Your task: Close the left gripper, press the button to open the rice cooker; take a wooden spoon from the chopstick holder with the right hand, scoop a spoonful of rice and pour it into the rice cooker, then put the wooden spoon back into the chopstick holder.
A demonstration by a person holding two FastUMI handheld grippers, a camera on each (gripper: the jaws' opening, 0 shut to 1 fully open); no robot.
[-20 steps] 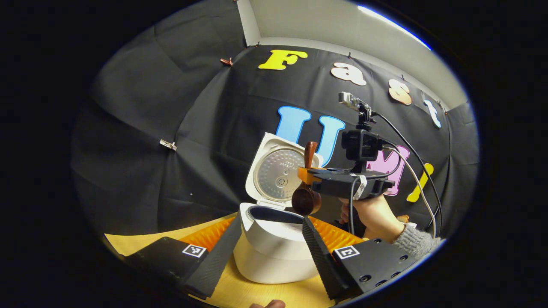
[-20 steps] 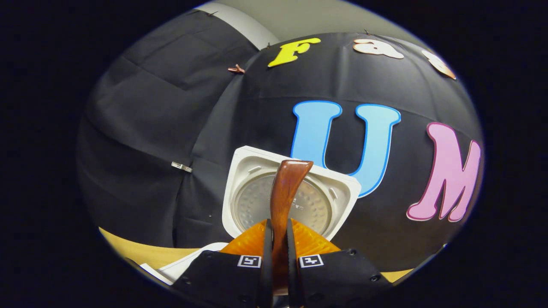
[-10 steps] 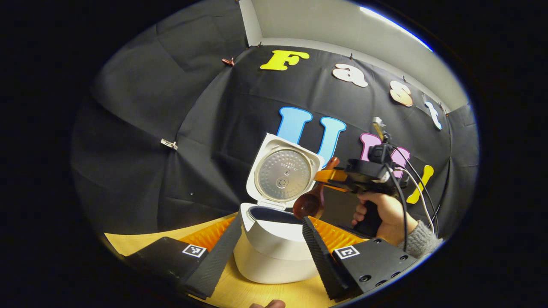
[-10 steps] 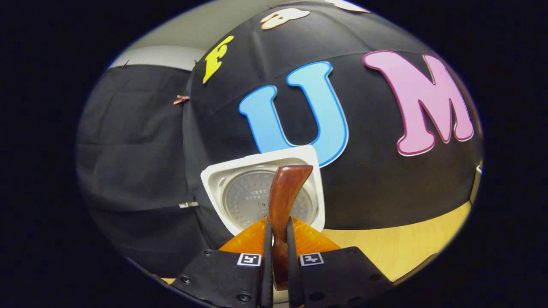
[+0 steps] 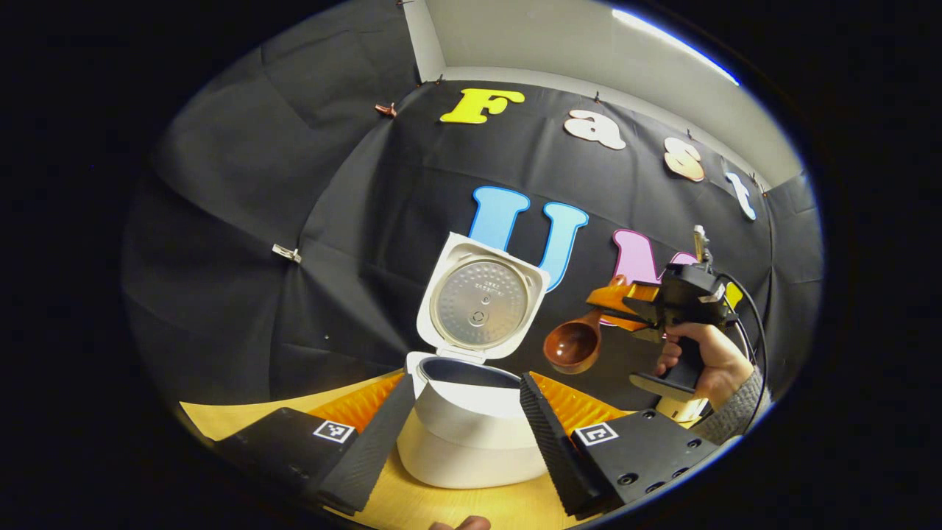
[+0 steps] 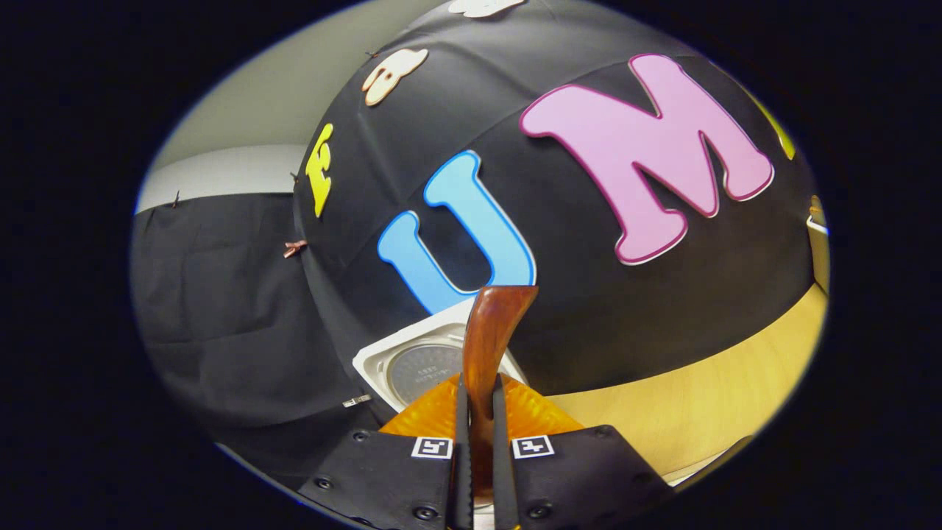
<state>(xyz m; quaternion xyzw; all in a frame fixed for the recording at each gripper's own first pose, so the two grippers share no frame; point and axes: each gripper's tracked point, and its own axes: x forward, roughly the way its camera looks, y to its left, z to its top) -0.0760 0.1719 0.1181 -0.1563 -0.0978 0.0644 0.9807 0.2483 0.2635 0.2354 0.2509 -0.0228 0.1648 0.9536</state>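
The white rice cooker (image 5: 471, 442) stands on the wooden table with its lid (image 5: 478, 302) raised, and the dark pot inside shows no contents from here. My left gripper (image 5: 465, 381) is open, one finger on each side of the cooker's body without touching it. To the right of the cooker, a hand (image 5: 703, 364) holds my right gripper (image 5: 614, 298) in the air. It is shut on the handle of the brown wooden spoon (image 5: 572, 346), whose empty bowl hangs beside the lid. In the right gripper view the handle (image 6: 489, 331) sticks up between the shut fingers of the right gripper (image 6: 478, 412), with the lid (image 6: 419, 364) behind.
The wooden table (image 6: 706, 397) stretches to the right of the cooker. A pale object (image 5: 681, 408) sits under the hand holding the right gripper. A fingertip (image 5: 460, 524) shows at the bottom edge. The black cloth wall is close behind the cooker.
The right gripper has carried the spoon from above the cooker's opening out to the right and rolled it, so the bowl now faces outward. The left gripper has barely moved.
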